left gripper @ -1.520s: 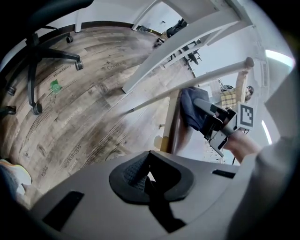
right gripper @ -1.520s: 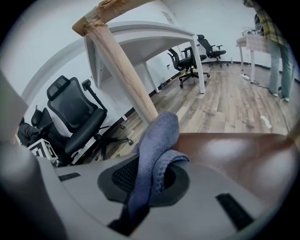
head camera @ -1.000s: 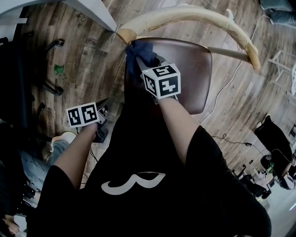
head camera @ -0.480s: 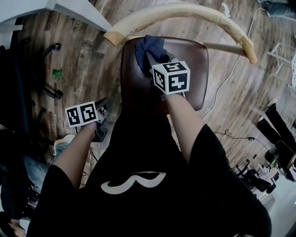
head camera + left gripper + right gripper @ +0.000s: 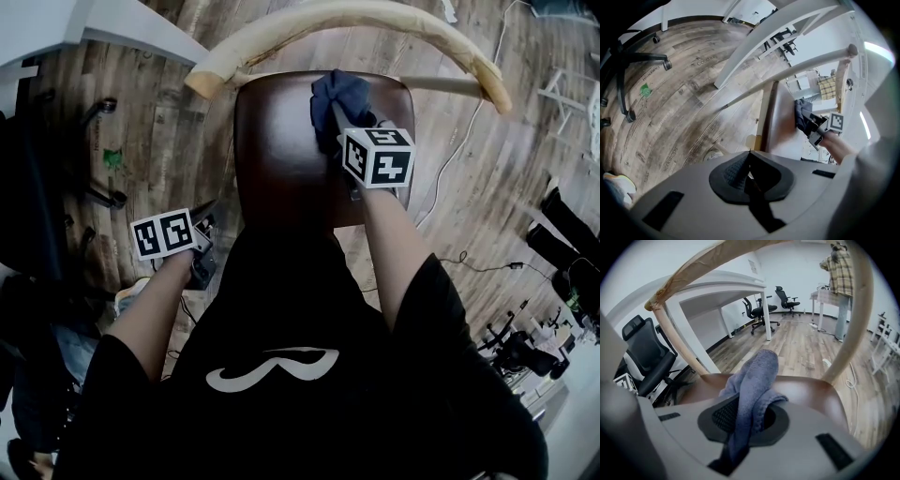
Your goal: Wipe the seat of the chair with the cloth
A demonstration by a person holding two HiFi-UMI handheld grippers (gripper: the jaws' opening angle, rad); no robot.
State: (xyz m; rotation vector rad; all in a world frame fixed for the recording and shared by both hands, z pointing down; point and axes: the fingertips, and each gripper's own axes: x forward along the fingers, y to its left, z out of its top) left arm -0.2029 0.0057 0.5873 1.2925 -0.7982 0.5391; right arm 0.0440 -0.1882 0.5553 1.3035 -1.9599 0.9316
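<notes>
The chair has a dark brown seat [image 5: 281,150] and a curved pale wooden back rail [image 5: 375,17]. A blue cloth [image 5: 339,92] lies bunched on the back right part of the seat, with my right gripper [image 5: 341,124] shut on it. In the right gripper view the cloth [image 5: 754,378] stands up between the jaws of the right gripper [image 5: 746,414], over the seat [image 5: 811,392]. My left gripper [image 5: 208,210] hangs left of the chair over the floor. Its jaws meet with nothing between them in the left gripper view, where the left gripper [image 5: 749,157] faces the seat [image 5: 783,117].
A white desk [image 5: 103,28] stands at the upper left, and its legs [image 5: 754,47] cross the left gripper view. A black office-chair base [image 5: 103,192] is on the wooden floor at left. A white cable [image 5: 455,173] runs right of the chair. A black office chair [image 5: 647,357] stands nearby.
My right gripper has slid the cloth from the seat's back left corner across to its back right. The left gripper has stayed beside the chair.
</notes>
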